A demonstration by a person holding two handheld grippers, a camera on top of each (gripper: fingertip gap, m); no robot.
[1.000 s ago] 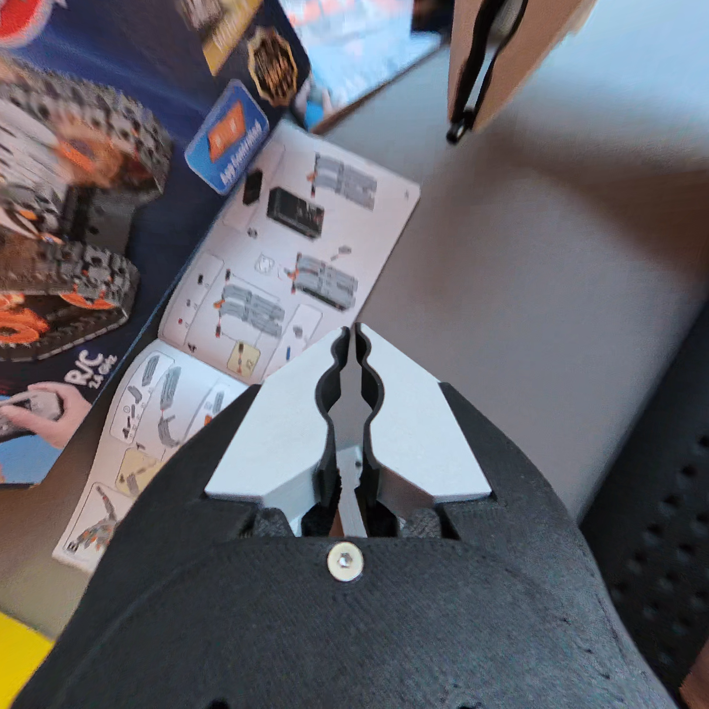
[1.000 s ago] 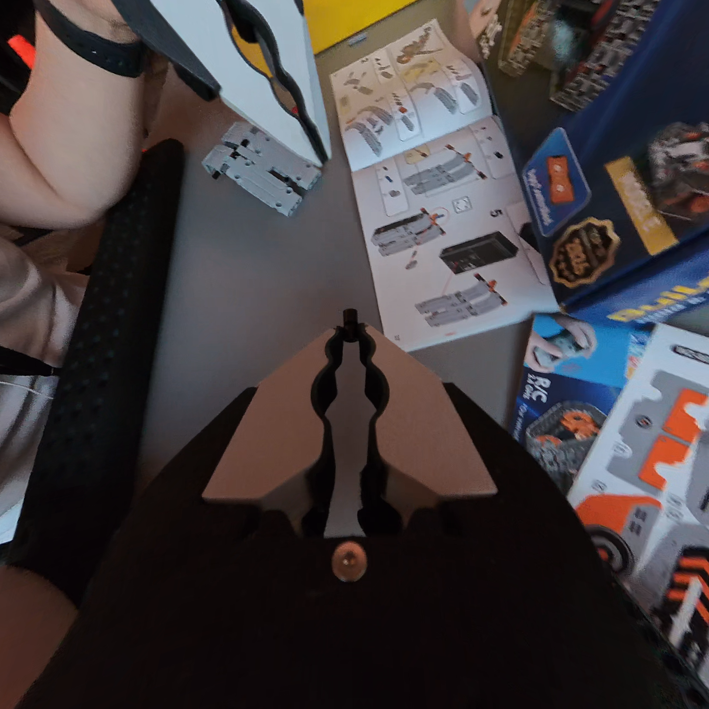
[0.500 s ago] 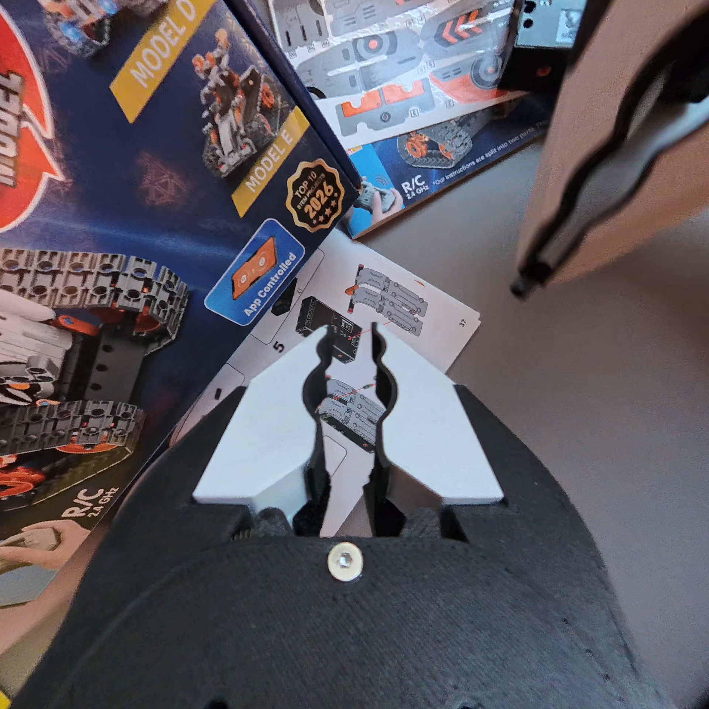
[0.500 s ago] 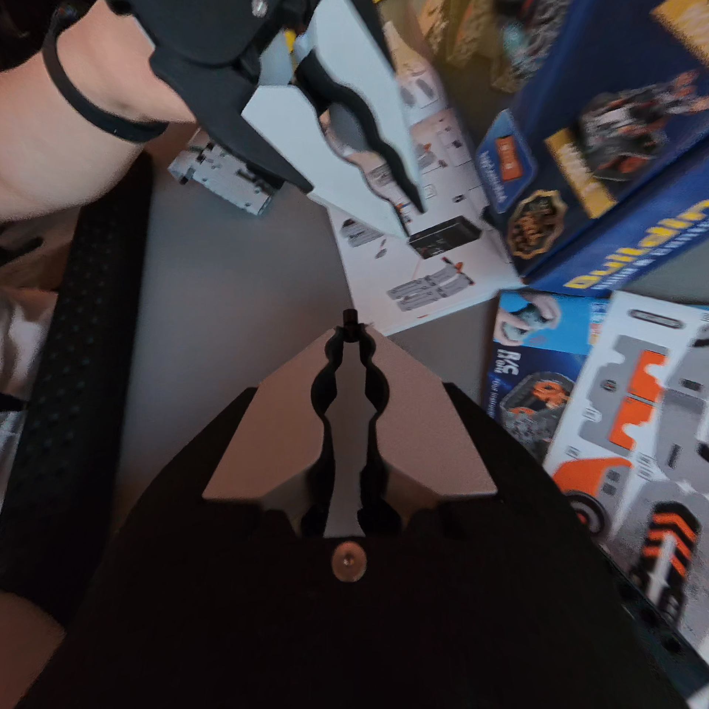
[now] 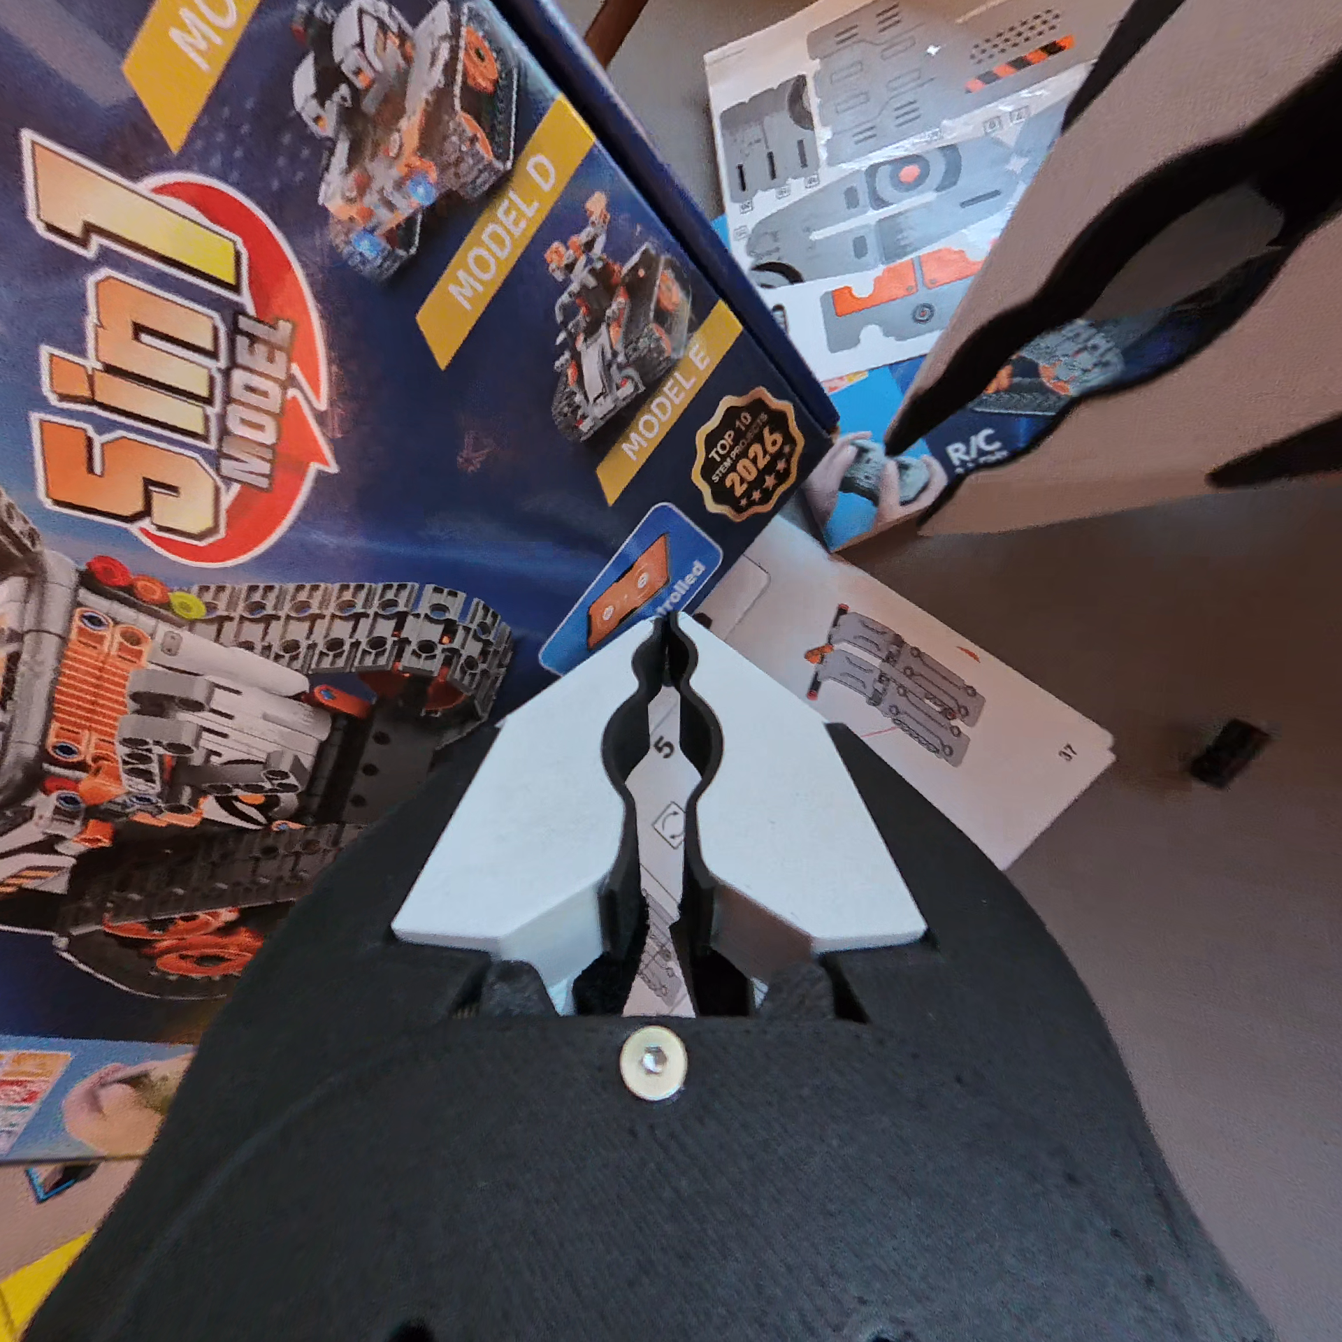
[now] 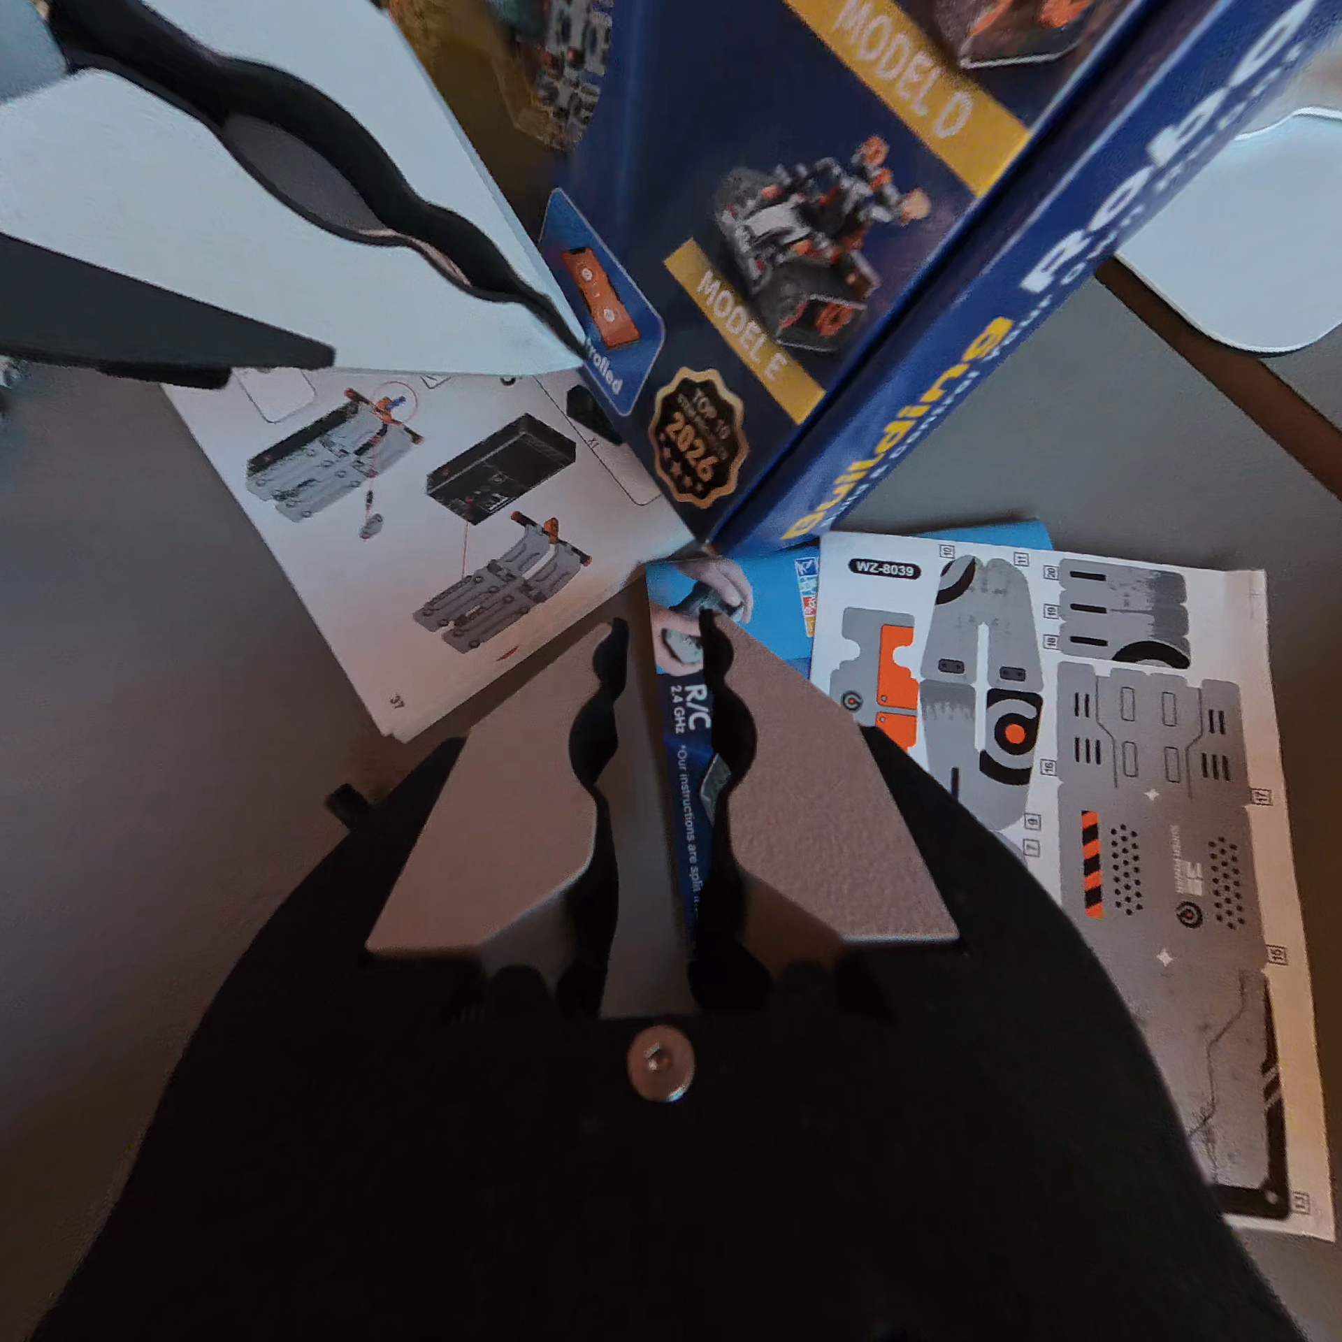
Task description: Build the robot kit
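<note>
My left gripper [image 5: 668, 626] has white fingers and is shut, with nothing visible between them. Its tips rest at the near corner of a dark blue toy box [image 5: 363, 450], over an open instruction booklet [image 5: 944, 733]. It also shows in the right wrist view [image 6: 570, 341], tips against the box [image 6: 835, 218]. My right gripper [image 6: 662, 623] is open and empty above a blue leaflet [image 6: 686, 726], beside the booklet [image 6: 436, 552]. It also shows in the left wrist view [image 5: 913, 479]. A small black piece [image 6: 341, 799] lies on the table left of it, and shows in the left wrist view [image 5: 1227, 751].
A grey and orange sticker sheet [image 6: 1089, 762] lies right of my right gripper, partly on the blue leaflet. The grey table [image 5: 1162, 1017] runs to a brown edge [image 6: 1234, 392]. A white object [image 6: 1263, 232] lies beyond that edge. Something yellow [image 5: 29, 1278] sits at the near left.
Both grippers moved toward the blue box. My right gripper opened and the small black piece it held now lies on the table. My left gripper opened slightly, then shut at the box corner.
</note>
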